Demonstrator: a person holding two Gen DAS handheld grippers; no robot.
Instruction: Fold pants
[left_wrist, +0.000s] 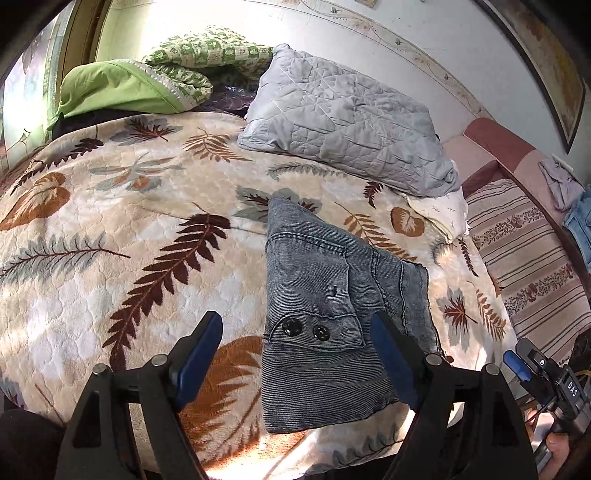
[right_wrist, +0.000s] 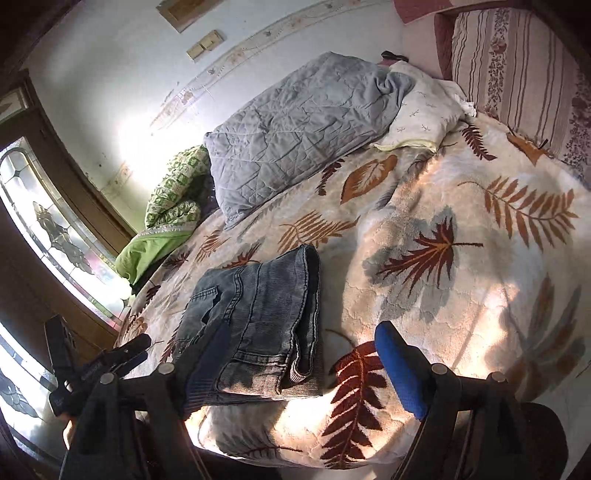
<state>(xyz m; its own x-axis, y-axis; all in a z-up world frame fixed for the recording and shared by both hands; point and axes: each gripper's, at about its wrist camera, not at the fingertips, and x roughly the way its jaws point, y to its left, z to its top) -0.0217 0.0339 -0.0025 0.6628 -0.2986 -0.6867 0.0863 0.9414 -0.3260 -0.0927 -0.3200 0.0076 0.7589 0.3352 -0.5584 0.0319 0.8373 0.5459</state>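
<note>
The grey-blue denim pants (left_wrist: 332, 317) lie folded into a compact stack on the leaf-patterned blanket (left_wrist: 129, 229), near the bed's front edge. A pocket flap with two black snaps faces up. My left gripper (left_wrist: 297, 354) is open and empty, held just above the near end of the pants. In the right wrist view the pants (right_wrist: 258, 325) lie left of centre. My right gripper (right_wrist: 299, 363) is open and empty, its left finger over the stack's near corner and its right finger (right_wrist: 400, 369) over bare blanket (right_wrist: 461, 258). The right gripper also shows in the left wrist view (left_wrist: 532, 369).
A grey quilted pillow (left_wrist: 343, 122) and a white pillow (left_wrist: 443, 214) lie at the back of the bed. A green blanket (left_wrist: 122, 88) is bunched at the far left. A striped sofa (left_wrist: 528, 251) stands to the right. A glass-paned door (right_wrist: 48, 236) is at the left.
</note>
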